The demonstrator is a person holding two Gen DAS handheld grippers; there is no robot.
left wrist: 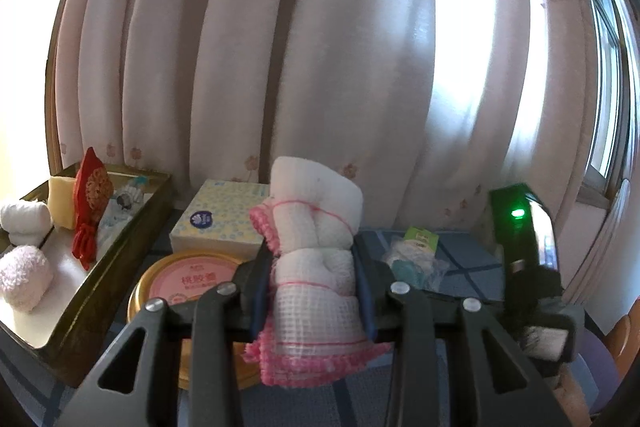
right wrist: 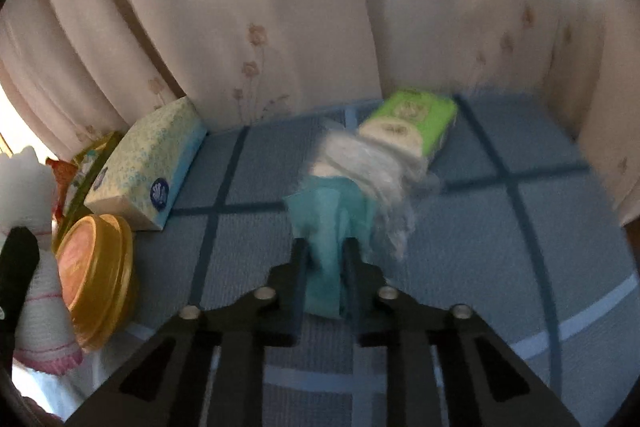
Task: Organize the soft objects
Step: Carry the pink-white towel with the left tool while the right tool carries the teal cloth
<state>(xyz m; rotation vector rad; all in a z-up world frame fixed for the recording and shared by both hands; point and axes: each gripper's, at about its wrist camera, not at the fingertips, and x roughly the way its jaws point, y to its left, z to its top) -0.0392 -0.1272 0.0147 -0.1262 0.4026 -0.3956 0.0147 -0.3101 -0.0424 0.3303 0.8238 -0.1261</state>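
To the left of the left gripper (left wrist: pixel 314 267) sits a shallow gold-walled rectangular tray (left wrist: pixel 120 251) with a white floor; in it lie a fluffy pale pink roll (left wrist: pixel 24 277), a rolled white towel (left wrist: pixel 25 221), a soft yellow block (left wrist: pixel 62 201), a red embroidered pouch with a tassel (left wrist: pixel 91 201) and a small blurred bluish item I cannot make out. The left gripper's jaws are clamped on a rolled white waffle-weave cloth with pink fringed edging (left wrist: pixel 316 239), tied with thin pink thread and standing upright between the pads. Just beyond and left of that claw rest a round gold tin with a pink lid (left wrist: pixel 188 279) and a boxy pale yellow tissue pack with blue flecks (left wrist: pixel 222 223). The right gripper (right wrist: pixel 326 259) has its jaws pressed together on a teal folded cloth in crinkly clear plastic wrap (right wrist: pixel 332 219), whose far end is motion-blurred. Just past it lies a green and white soft tissue packet (right wrist: pixel 416 123) on the blue checked tablecloth (right wrist: pixel 540 227).
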